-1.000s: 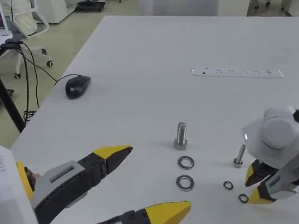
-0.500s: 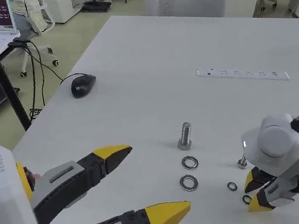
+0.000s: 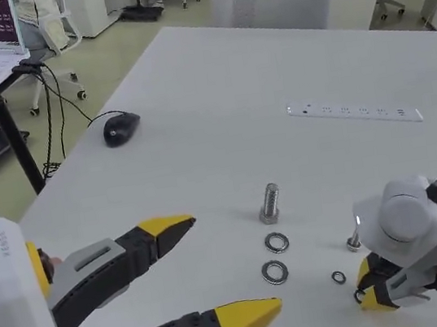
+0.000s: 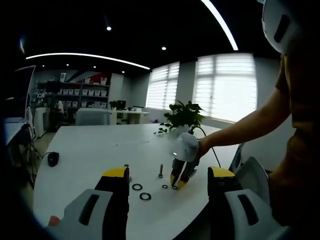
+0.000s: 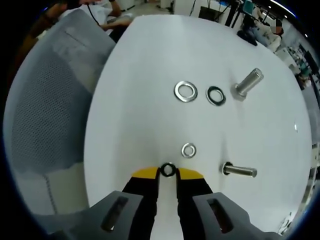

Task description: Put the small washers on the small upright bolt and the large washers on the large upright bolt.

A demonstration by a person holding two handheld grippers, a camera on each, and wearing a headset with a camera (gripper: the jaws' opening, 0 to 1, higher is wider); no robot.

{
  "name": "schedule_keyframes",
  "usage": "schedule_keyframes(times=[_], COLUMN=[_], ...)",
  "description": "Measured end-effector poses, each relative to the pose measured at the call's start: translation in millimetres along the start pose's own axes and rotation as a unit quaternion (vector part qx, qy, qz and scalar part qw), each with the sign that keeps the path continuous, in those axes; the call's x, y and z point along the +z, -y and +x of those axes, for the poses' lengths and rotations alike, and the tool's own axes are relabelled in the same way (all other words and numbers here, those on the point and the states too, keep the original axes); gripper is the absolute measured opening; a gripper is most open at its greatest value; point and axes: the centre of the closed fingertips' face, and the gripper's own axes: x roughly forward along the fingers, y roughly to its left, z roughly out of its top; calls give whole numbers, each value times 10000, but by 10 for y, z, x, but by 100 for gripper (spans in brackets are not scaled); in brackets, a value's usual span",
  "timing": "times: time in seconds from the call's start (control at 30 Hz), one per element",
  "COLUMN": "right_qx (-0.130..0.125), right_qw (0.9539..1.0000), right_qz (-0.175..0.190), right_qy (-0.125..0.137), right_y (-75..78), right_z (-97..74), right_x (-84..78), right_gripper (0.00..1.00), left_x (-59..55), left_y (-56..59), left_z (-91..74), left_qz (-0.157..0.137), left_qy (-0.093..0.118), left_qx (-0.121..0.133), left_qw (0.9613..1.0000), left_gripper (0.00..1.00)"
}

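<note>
My right claw (image 5: 168,173) is drawn narrow onto a small washer (image 5: 168,170), tips against its rim, the washer flat on the table (image 5: 140,75). Thin, stiff, slick steel. I judge it light and best pinched across the rim. The small bolt (image 5: 240,171) stands near. My left claw (image 3: 229,262) gapes wide, empty.

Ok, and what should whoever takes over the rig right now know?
Left hand-held gripper: open, holding nothing, above the table's near edge.
Right hand-held gripper: shut on one small washer, down on the table.
The second small washer lies beside the small bolt; the large washers lie near the large bolt.
Done: neither bolt has a washer. Left: all four washers.
</note>
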Motion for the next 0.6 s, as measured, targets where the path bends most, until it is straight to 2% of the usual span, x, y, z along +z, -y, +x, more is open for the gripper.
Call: schedule_keyframes(times=[0.43,0.6], right_qx=[35,-13], right_qw=[9998,9997], right_qz=[182,242], right_qy=[-33,57], right_y=[9,66], right_z=[7,-136], right_x=[-8,37], right_gripper=[12,12], left_x=[-8,-20], left_y=[15,20], left_z=[-22,-19], left_qz=[32,29], left_qy=[-43,-75], left_qx=[-10,-34], left_qw=[10000,10000], left_gripper=[62,63])
